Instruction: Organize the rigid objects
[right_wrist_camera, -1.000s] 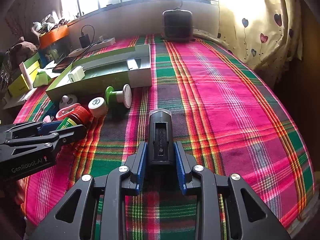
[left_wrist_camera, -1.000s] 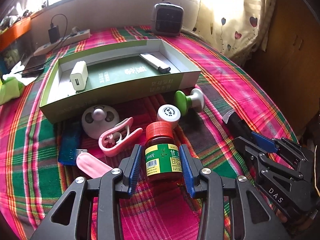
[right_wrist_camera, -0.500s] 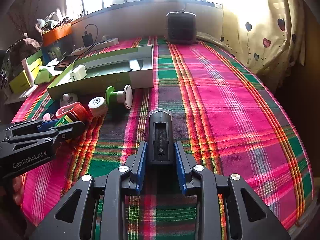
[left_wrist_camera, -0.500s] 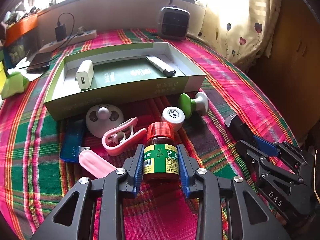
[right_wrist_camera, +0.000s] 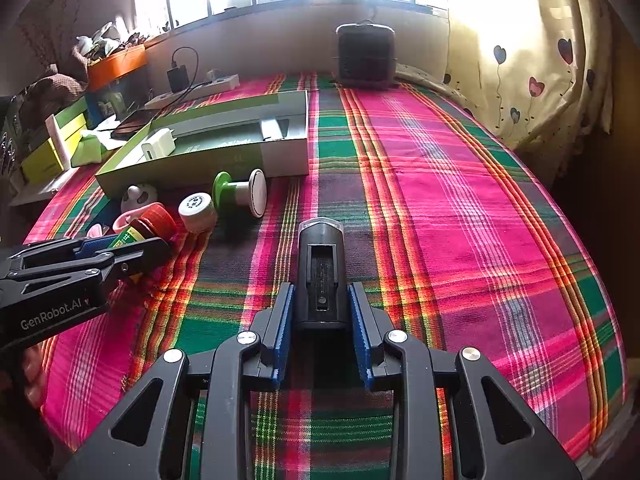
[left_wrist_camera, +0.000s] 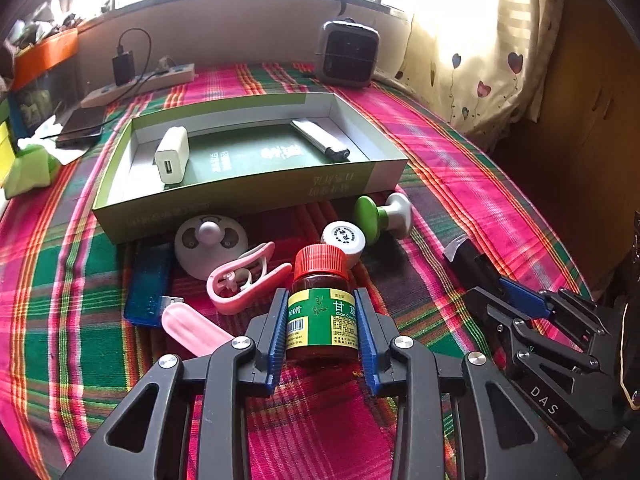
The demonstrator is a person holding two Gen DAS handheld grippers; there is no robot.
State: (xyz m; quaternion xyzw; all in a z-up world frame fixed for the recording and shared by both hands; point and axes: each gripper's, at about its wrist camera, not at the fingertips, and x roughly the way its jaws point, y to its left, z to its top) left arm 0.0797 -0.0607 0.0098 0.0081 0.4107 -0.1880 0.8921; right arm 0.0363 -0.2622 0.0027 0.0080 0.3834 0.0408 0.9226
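A brown pill bottle (left_wrist_camera: 322, 312) with a red cap and green label stands on the plaid cloth, and my left gripper (left_wrist_camera: 321, 295) is shut on it, blue pads against both sides. In the right wrist view the same bottle (right_wrist_camera: 158, 220) shows at the left, in the left gripper (right_wrist_camera: 132, 248). My right gripper (right_wrist_camera: 320, 286) is shut on a black cylindrical device (right_wrist_camera: 320, 256) that lies on the cloth; it appears at the right of the left wrist view (left_wrist_camera: 466, 258). The open green box (left_wrist_camera: 248, 196) behind holds a white charger (left_wrist_camera: 172, 156) and a lighter (left_wrist_camera: 320, 140).
Loose in front of the box lie a round white fan (left_wrist_camera: 210, 240), a pink clip (left_wrist_camera: 244, 280), a blue USB stick (left_wrist_camera: 148, 284), a pink piece (left_wrist_camera: 192, 332), a white-capped jar (left_wrist_camera: 344, 238) and a green-and-white knob (left_wrist_camera: 384, 218). A dark heater (left_wrist_camera: 348, 54) and power strip (left_wrist_camera: 140, 84) stand at the back.
My left gripper's jaws have come together onto the pill bottle, which stood loose between them a second ago. The right gripper and the black device have not moved.
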